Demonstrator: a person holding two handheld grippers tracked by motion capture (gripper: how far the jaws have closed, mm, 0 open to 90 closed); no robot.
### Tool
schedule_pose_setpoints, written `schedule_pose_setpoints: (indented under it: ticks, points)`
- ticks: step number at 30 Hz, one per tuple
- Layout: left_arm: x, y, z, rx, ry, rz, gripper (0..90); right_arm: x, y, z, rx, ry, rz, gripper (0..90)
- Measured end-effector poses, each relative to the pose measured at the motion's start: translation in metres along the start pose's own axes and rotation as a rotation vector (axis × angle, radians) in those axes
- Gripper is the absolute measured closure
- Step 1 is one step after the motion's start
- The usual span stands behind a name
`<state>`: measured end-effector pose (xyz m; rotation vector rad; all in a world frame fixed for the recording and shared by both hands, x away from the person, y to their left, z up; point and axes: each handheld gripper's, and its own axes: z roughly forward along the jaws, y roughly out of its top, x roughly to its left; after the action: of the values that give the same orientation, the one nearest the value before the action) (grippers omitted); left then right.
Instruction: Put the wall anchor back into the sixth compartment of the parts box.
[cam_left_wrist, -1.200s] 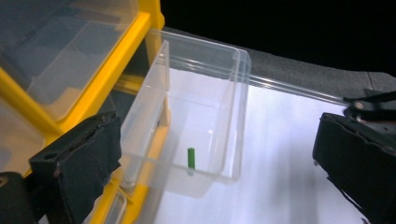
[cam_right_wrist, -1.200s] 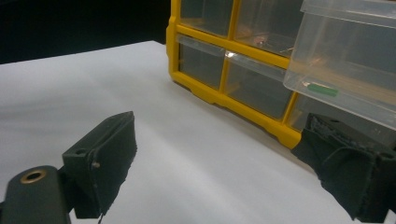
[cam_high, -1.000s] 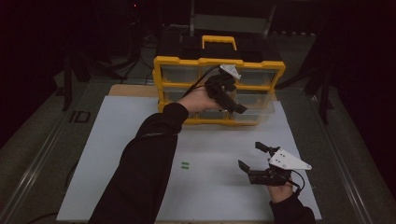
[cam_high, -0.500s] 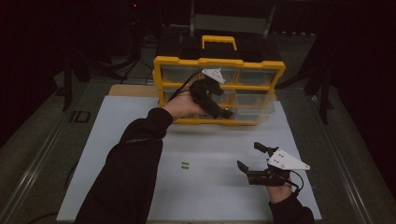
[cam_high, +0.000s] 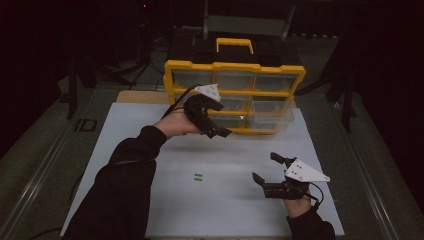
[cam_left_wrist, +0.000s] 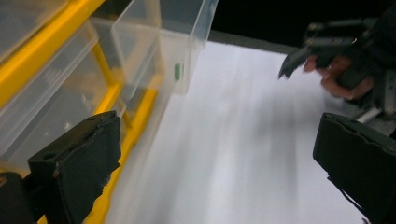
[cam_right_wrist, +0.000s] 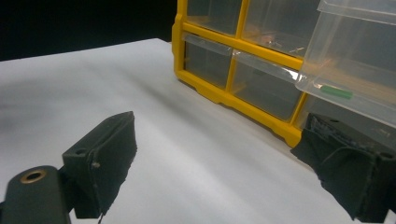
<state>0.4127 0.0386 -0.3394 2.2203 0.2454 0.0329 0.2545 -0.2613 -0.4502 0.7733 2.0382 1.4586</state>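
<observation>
Clear plastic drawer (cam_high: 270, 116) juts from the yellow organizer (cam_high: 234, 70) at roughly three o'clock of our left gripper (cam_high: 212, 122), jaws apart; right gripper (cam_high: 264, 167), also apart, waits farther off.

The left gripper (cam_left_wrist: 219, 172) has its jaws spread wide over the white sheet (cam_left_wrist: 243, 140), beside a pulled-out clear drawer (cam_left_wrist: 187, 42) holding a green piece (cam_left_wrist: 177, 71).

The drawer organizer (cam_high: 235, 70) has a yellow frame, a yellow handle and a black top. Its drawers (cam_high: 270, 117) are clear plastic; one pulled-out drawer contains a green piece (cam_right_wrist: 337, 92). Two small green pieces (cam_high: 198, 177) lie on the white table sheet (cam_high: 150, 150). Both grippers are black with grey plates. Sleeves are black.
</observation>
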Motion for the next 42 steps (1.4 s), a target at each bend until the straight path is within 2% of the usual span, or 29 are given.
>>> schedule_pose_setpoints:
  ticks: [1, 2, 9, 16, 24, 25, 28, 33, 36, 37, 42]
  points:
    - [0.0, -0.004, -0.001, 0.004, 0.01, 0.002, 0.2, 0.0, 0.0, 0.0, -0.002, 0.002, 0.004, 10.7]
    - [-0.001, -0.008, -0.002, 0.004, -0.001, 0.0, 0.2, 0.0, 0.0, 0.0, -0.005, 0.003, 0.002, 10.7]
    - [-0.005, -0.034, -0.008, 0.005, 0.005, -0.008, 0.4, 0.0, 0.0, 0.0, -0.003, 0.004, -0.003, 10.7]
    - [-0.011, -0.059, -0.007, 0.018, 0.003, -0.004, 1.3, 0.002, 0.001, 0.001, 0.0, 0.005, -0.002, 10.7]
    - [-0.017, -0.091, 0.002, 0.033, -0.006, -0.009, 3.0, 0.003, 0.001, 0.002, 0.003, 0.003, -0.008, 10.7]
    - [-0.017, -0.091, 0.002, 0.033, -0.006, -0.009, 3.1, 0.003, 0.001, 0.002, 0.002, 0.006, -0.006, 10.7]
    - [-0.018, -0.106, 0.008, 0.031, -0.016, -0.022, 4.3, 0.003, 0.001, 0.002, 0.002, 0.006, -0.005, 10.7]
    - [-0.019, -0.121, 0.015, 0.039, -0.035, -0.029, 7.6, 0.003, 0.001, 0.002, 0.003, 0.005, -0.007, 10.7]
    - [-0.019, -0.121, 0.015, 0.039, -0.035, -0.029, 8.8, 0.003, 0.001, 0.002, 0.003, 0.005, -0.006, 10.7]
    - [-0.02, -0.131, 0.022, 0.052, -0.035, -0.028, 10.7, 0.003, 0.0, 0.002, 0.004, 0.005, -0.007, 10.7]
    - [-0.021, -0.141, 0.031, 0.076, -0.051, -0.014, 14.3, 0.003, 0.001, 0.002, 0.004, 0.006, -0.01, 10.7]
